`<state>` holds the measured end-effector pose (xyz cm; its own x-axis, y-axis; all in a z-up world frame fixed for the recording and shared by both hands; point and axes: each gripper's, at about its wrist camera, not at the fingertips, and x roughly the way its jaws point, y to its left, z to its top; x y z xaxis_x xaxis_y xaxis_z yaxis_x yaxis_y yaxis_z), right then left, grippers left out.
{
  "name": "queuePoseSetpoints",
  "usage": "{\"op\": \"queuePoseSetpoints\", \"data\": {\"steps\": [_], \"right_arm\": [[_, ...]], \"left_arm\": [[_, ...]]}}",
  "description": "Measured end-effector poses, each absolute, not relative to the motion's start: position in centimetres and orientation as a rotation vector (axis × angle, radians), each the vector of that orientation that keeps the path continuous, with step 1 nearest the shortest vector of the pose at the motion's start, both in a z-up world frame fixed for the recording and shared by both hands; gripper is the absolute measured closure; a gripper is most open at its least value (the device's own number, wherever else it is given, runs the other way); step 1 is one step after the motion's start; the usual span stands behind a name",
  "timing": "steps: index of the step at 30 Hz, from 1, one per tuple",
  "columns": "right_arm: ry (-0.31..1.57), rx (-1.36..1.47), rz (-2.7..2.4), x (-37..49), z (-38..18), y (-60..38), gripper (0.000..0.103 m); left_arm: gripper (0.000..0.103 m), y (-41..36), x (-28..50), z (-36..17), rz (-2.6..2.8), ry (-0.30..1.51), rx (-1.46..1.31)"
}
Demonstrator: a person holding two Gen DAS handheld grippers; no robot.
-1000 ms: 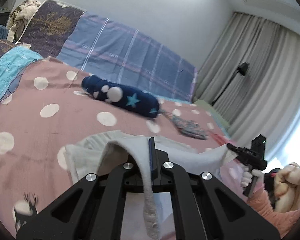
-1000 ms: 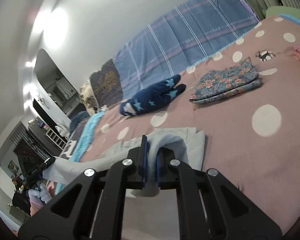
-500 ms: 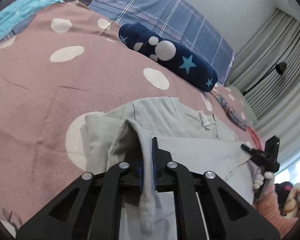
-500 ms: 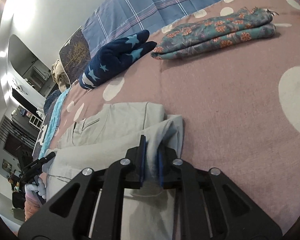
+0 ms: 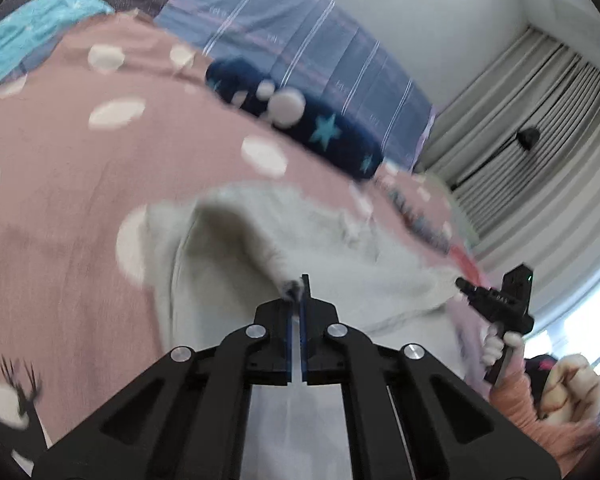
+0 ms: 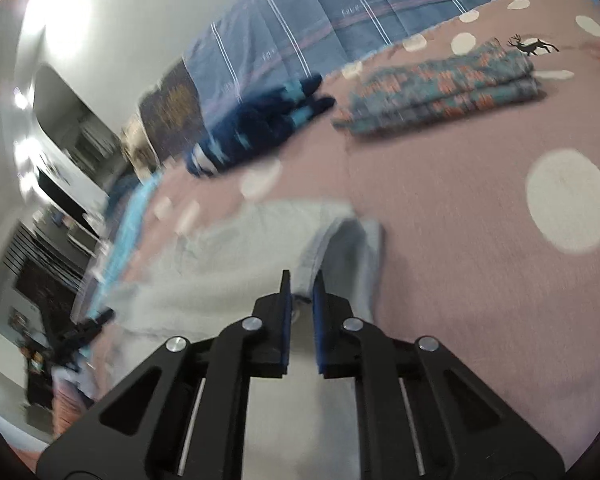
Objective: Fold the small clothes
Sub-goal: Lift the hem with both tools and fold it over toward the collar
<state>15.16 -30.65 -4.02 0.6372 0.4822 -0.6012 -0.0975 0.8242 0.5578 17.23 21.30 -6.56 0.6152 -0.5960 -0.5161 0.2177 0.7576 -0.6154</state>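
A pale grey small garment (image 5: 260, 248) lies partly folded on the pink dotted bedspread (image 5: 60, 184). My left gripper (image 5: 298, 284) is nearly shut and pinches a frayed edge of the garment at its fingertips. My right gripper (image 6: 300, 280) stands slightly open at the garment's folded right edge (image 6: 340, 240), with cloth between the pads but a gap showing. The right gripper also shows at the right of the left wrist view (image 5: 496, 300), and the left gripper shows at the lower left of the right wrist view (image 6: 88, 326). Both views are blurred.
A navy star-patterned garment (image 5: 300, 128) and a folded floral garment (image 6: 440, 92) lie farther back on the bed. A blue plaid cover (image 5: 300, 48) lies behind. Curtains (image 5: 540, 160) hang at the right. A stuffed toy (image 5: 568, 388) is at the lower right.
Both grippers have pulled back toward the near side and tilted up. The right jaws have opened a little. The cloth in the left jaws has slipped to the fingertips.
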Motion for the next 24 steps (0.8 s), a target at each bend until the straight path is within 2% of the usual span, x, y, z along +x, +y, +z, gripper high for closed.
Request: {"op": "queuePoseSetpoints", "data": {"steps": [3,4,6,7,8,13,16,18,19,20,21,24], "right_arm": [[0.752,0.517,0.334,18.1,-2.1,-30.8,0.093],[0.743,0.507,0.311,19.5,-1.8,-30.9,0.087],[0.766,0.495,0.244,21.7,-2.1,-31.2,0.075],[0.785,0.489,0.221,22.4,-2.4,-31.2,0.075],[0.801,0.483,0.211,22.9,-2.7,-31.3,0.075],[0.845,0.412,0.218,22.7,-4.3,-31.5,0.063],[0.911,0.402,0.228,23.6,-6.2,-31.4,0.057],[0.938,0.389,0.238,24.5,-7.0,-31.0,0.056],[0.940,0.376,0.242,24.8,-7.1,-30.8,0.061],[0.936,0.357,0.244,25.1,-7.2,-30.5,0.074],[0.926,0.338,0.260,25.3,-6.9,-30.1,0.099],[0.826,0.371,0.309,24.1,-4.6,-29.9,0.101]], "left_arm": [[0.101,22.0,20.2,-4.7,-0.444,0.691,-0.575],[0.098,22.2,21.7,-4.5,-0.397,0.664,-0.573],[0.087,22.2,23.9,-4.8,-0.333,0.666,-0.542],[0.076,22.3,24.6,-5.1,-0.310,0.685,-0.529],[0.068,22.2,25.2,-5.4,-0.290,0.707,-0.516],[0.050,21.9,26.2,-7.3,-0.254,0.822,-0.415],[0.047,22.1,27.5,-9.6,-0.241,0.938,-0.384],[0.048,22.0,28.4,-10.6,-0.236,0.978,-0.372],[0.070,21.8,28.5,-10.4,-0.249,0.956,-0.362],[0.099,21.8,28.7,-10.1,-0.290,0.943,-0.379],[0.102,21.9,28.4,-9.4,-0.313,0.918,-0.410],[0.102,21.4,26.1,-6.3,-0.312,0.801,-0.350]]}}
